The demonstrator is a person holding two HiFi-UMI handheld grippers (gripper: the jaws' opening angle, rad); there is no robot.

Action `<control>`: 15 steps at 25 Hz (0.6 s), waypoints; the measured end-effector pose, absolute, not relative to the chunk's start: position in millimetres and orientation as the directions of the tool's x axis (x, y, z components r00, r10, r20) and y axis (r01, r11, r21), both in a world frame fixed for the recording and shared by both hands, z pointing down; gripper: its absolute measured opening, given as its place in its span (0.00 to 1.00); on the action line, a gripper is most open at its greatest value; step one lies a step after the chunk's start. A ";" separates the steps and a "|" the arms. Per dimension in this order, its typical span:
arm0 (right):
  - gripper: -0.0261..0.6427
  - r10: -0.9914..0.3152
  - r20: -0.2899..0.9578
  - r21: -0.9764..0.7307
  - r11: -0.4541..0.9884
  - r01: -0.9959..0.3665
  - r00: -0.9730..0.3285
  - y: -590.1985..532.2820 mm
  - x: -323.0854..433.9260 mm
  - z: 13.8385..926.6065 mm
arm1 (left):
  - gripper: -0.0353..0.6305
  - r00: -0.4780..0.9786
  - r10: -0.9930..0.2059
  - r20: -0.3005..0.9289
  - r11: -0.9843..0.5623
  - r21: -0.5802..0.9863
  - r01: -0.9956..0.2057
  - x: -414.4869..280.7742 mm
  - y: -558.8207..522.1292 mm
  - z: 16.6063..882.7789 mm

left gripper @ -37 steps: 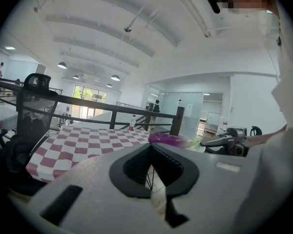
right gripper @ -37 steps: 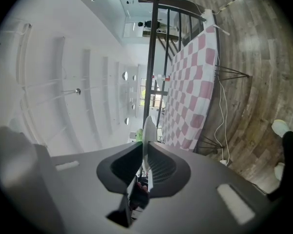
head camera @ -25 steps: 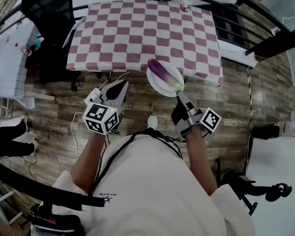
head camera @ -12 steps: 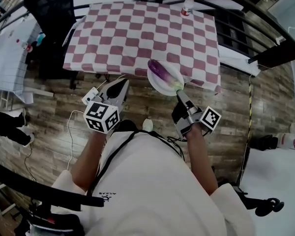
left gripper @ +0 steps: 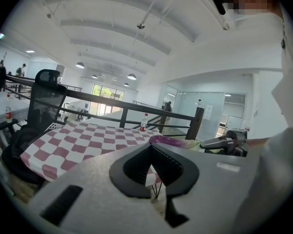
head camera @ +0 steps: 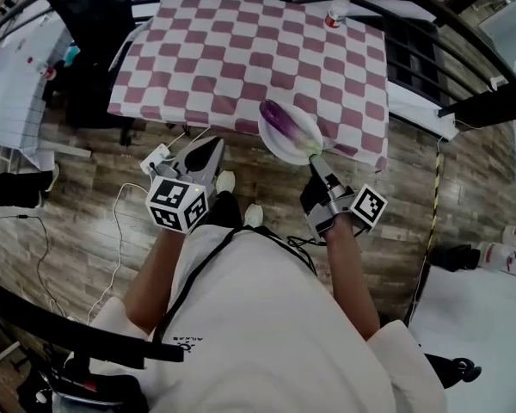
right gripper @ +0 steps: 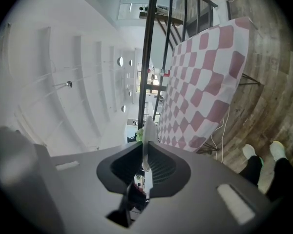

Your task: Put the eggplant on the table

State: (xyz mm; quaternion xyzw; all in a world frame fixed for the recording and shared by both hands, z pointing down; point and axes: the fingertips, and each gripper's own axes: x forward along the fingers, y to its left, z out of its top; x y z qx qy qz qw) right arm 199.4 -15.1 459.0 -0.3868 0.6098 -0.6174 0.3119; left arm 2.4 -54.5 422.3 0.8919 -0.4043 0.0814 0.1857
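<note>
At the near edge of the checkered table (head camera: 241,58), the eggplant (head camera: 282,124) lies on a carried white plate (head camera: 273,147).
The right gripper (head camera: 316,162) pinches only the plate's thin rim, while the left gripper (head camera: 205,155) is pressed together on nothing (idle alongside). With so slim a hold the plate could tilt, and I'd expect the eggplant to roll off to the floor short of the table.

eggplant (head camera: 283,121): glossy purple, elongated, green stem end toward lower right. lies lengthwise on a white plate (head camera: 278,147), just right of centre in the head view. the plate overlaps the near edge of the worktop (head camera: 241,58), red-and-white check cloth, upper centre of the frame. contact between plate and worktop cannot be told.
</note>
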 end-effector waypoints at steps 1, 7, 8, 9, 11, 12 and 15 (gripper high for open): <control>0.10 -0.854 0.098 -0.994 -0.063 -0.086 -0.511 -18.2 197.9 458.8 | 0.06 0.659 -0.691 0.298 -0.598 0.276 -0.752 1.6 -56.8 424.6; 0.10 -0.852 0.106 -0.994 -0.072 -0.084 -0.513 -39.6 194.6 463.4 | 0.06 0.666 -0.682 0.303 -0.606 0.276 -0.746 4.2 -80.0 429.1; 0.10 -0.853 0.105 -0.994 -0.074 -0.082 -0.510 -42.8 194.4 463.5 | 0.06 0.670 -0.677 0.304 -0.613 0.271 -0.742 5.6 -84.4 428.9; 0.10 -0.855 0.105 -0.994 -0.074 -0.081 -0.508 -46.6 194.2 463.0 | 0.06 0.674 -0.673 0.305 -0.619 0.266 -0.739 6.8 -89.6 427.9; 0.10 -0.858 0.101 -0.994 -0.069 -0.081 -0.503 -56.4 193.1 461.8 | 0.06 0.680 -0.668 0.302 -0.630 0.258 -0.733 7.6 -101.7 424.6; 0.10 -0.860 0.097 -0.995 -0.066 -0.079 -0.501 -61.5 192.0 461.5 | 0.06 0.683 -0.666 0.300 -0.635 0.254 -0.730 7.6 -107.8 423.5; 0.10 -0.867 0.088 -0.996 -0.061 -0.071 -0.491 -75.5 188.0 461.8 | 0.06 0.695 -0.653 0.301 -0.650 0.250 -0.718 8.5 -123.6 425.0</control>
